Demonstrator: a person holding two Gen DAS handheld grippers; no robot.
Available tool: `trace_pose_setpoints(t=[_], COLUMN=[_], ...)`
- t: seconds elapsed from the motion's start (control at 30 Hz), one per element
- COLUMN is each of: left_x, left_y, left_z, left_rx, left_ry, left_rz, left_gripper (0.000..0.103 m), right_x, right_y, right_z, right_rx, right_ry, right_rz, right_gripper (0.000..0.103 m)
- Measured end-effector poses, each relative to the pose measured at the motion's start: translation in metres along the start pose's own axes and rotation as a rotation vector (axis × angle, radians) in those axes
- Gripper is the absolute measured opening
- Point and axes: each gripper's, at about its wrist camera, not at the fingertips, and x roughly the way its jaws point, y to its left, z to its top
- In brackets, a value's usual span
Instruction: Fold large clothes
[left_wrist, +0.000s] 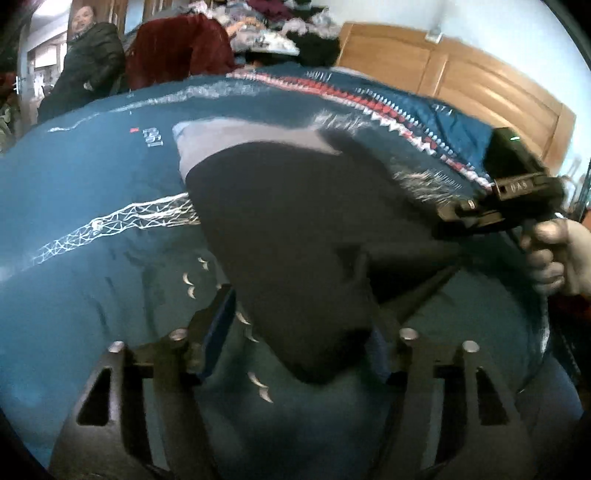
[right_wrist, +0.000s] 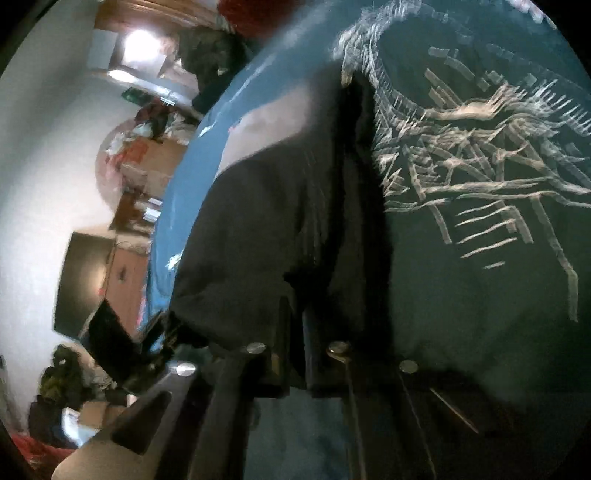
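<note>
I have a dark garment (left_wrist: 295, 236) lying on a blue bedspread (left_wrist: 92, 192) on the bed, straight ahead of both my sets of jaws. My left gripper (left_wrist: 295, 354) has its jaws spread wide, one on each side of the garment's near corner, which sits between them without being pinched. My right gripper (right_wrist: 295, 354) has its jaws pressed nearly together on a dark fold of the same garment, so I take it as pinching the cloth.

My judgement is that the folding is only partly done: a pale inner layer shows at the far edge beyond my left jaws, which suggests one flap is turned over, but the piece is not yet a tidy packet and more folds remain.

The left view shows what the right cannot: my right hand (left_wrist: 554, 258) around its gripper's handle off to the right of my left jaws, a wooden headboard (left_wrist: 461, 74) beyond, a heap of other clothes (left_wrist: 258, 33), and a person standing far off to the left. The right view alone shows the white line pattern on the bedspread to the right of my right jaws.
</note>
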Motion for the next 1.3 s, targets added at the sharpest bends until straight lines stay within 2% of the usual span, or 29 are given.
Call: trace_pose_setpoints(t=[0.03, 0.1, 0.13, 0.17, 0.2, 0.27, 0.33, 0.4, 0.47, 0.5, 0.53, 0.6, 0.63, 0.67, 0.7, 0.77, 0.8, 0.83, 0.9, 0.93, 0.97, 1.0, 1.07, 1.1, 1.13, 1.2, 1.23, 1.27, 1.3], left_x=[-0.011, -0.017, -0.011, 0.004, 0.012, -0.005, -0.048, -0.081, -0.087, -0.076, -0.056, 0.001, 0.024, 0.032, 0.028, 0.009, -0.002, -0.022, -0.047, -0.057, -0.056, -0.048, -0.002, 0.021, 0.046, 0.102, 0.145, 0.163, 0.168], left_y=[-0.009, -0.014, -0.009, -0.001, 0.004, 0.008, 0.010, 0.014, 0.016, 0.016, 0.015, 0.003, -0.010, -0.022, -0.030, -0.026, -0.021, -0.014, -0.009, 0.000, 0.007, 0.014, 0.031, 0.039, 0.047, 0.062, 0.069, 0.076, 0.078], left_z=[0.000, -0.010, -0.017, -0.032, -0.039, -0.041, -0.029, -0.014, 0.006, 0.012, 0.017, 0.010, -0.005, -0.019, -0.026, -0.023, -0.018, -0.008, 0.010, 0.031, 0.046, 0.060, 0.102, 0.116, 0.131, 0.153, 0.156, 0.152, 0.149], left_rx=[0.073, 0.149, 0.144, 0.130, 0.121, 0.087, 0.034, -0.003, -0.004, 0.008, 0.029, 0.099, 0.178, 0.266, 0.313, 0.281, 0.240, 0.185, 0.148, 0.122, 0.103, 0.092, 0.094, 0.087, 0.073, 0.077, 0.087, 0.069, 0.062], left_ry=[-0.008, 0.003, 0.030, 0.123, 0.157, 0.127, 0.001, -0.119, -0.198, -0.196, -0.171, -0.002, 0.076, 0.101, 0.093, 0.085, 0.067, 0.010, -0.104, -0.182, -0.220, -0.236, -0.231, -0.206, -0.176, -0.083, 0.054, 0.111, 0.111], left_rz=[0.035, 0.063, 0.046, 0.022, 0.004, -0.032, -0.079, -0.097, -0.114, -0.112, -0.101, -0.123, -0.097, -0.055, -0.035, -0.054, -0.065, -0.089, -0.094, -0.077, -0.060, -0.044, 0.036, 0.057, 0.073, 0.128, 0.177, 0.164, 0.162], left_gripper=[0.037, 0.037, 0.038, 0.037, 0.037, 0.036, 0.037, 0.038, 0.045, 0.046, 0.046, 0.047, 0.062, 0.067, 0.071, 0.065, 0.054, 0.052, 0.054, 0.060, 0.065, 0.069, 0.068, 0.065, 0.061, 0.061, 0.064, 0.065, 0.067], right_x=[-0.007, -0.012, -0.005, 0.004, 0.009, 0.006, -0.001, -0.020, -0.029, -0.024, -0.018, 0.012, 0.025, 0.038, 0.040, 0.037, 0.035, 0.034, 0.028, 0.022, 0.020, 0.019, 0.032, 0.046, 0.055, 0.083, 0.093, 0.110, 0.120], right_y=[0.002, -0.002, -0.009, -0.015, -0.017, -0.011, 0.004, 0.024, 0.043, 0.052, 0.059, 0.063, 0.059, 0.047, 0.032, 0.026, 0.027, 0.029, 0.044, 0.056, 0.067, 0.079, 0.087, 0.087, 0.084, 0.075, 0.067, 0.054, 0.041], right_z=[-0.002, -0.011, -0.016, -0.021, -0.024, -0.023, -0.021, -0.022, -0.019, -0.016, -0.014, -0.013, -0.015, -0.019, -0.020, -0.018, -0.017, -0.017, -0.014, -0.011, -0.001, 0.014, 0.048, 0.076, 0.092, 0.133, 0.142, 0.152, 0.157], right_rx=[-0.014, -0.008, 0.002, -0.003, -0.009, -0.028, -0.071, -0.140, -0.186, -0.209, -0.225, -0.272, -0.284, -0.270, -0.249, -0.245, -0.253, -0.267, -0.304, -0.340, -0.369, -0.407, -0.454, -0.467, -0.463, -0.464, -0.477, -0.469, -0.428], right_ry=[-0.019, -0.028, -0.001, 0.022, 0.030, 0.009, -0.011, -0.054, -0.098, -0.105, -0.093, -0.028, 0.014, 0.047, 0.051, 0.048, 0.052, 0.059, 0.061, 0.037, 0.015, -0.013, -0.046, -0.053, -0.054, -0.039, -0.019, 0.028, 0.064], right_rz=[-0.002, -0.004, -0.018, -0.050, -0.063, -0.087, -0.121, -0.179, -0.214, -0.209, -0.200, -0.211, -0.237, -0.247, -0.224, -0.200, -0.198, -0.205, -0.214, -0.214, -0.205, -0.209, -0.268, -0.330, -0.356, -0.408, -0.451, -0.501, -0.496], right_gripper=[0.007, 0.006, 0.006, 0.005, 0.005, 0.006, 0.018, 0.018, 0.018, 0.018, 0.018, 0.018, 0.016, 0.010, 0.003, 0.000, 0.000, 0.000, 0.017, 0.022, 0.034, 0.045, 0.057, 0.057, 0.057, 0.054, 0.054, 0.060, 0.069])
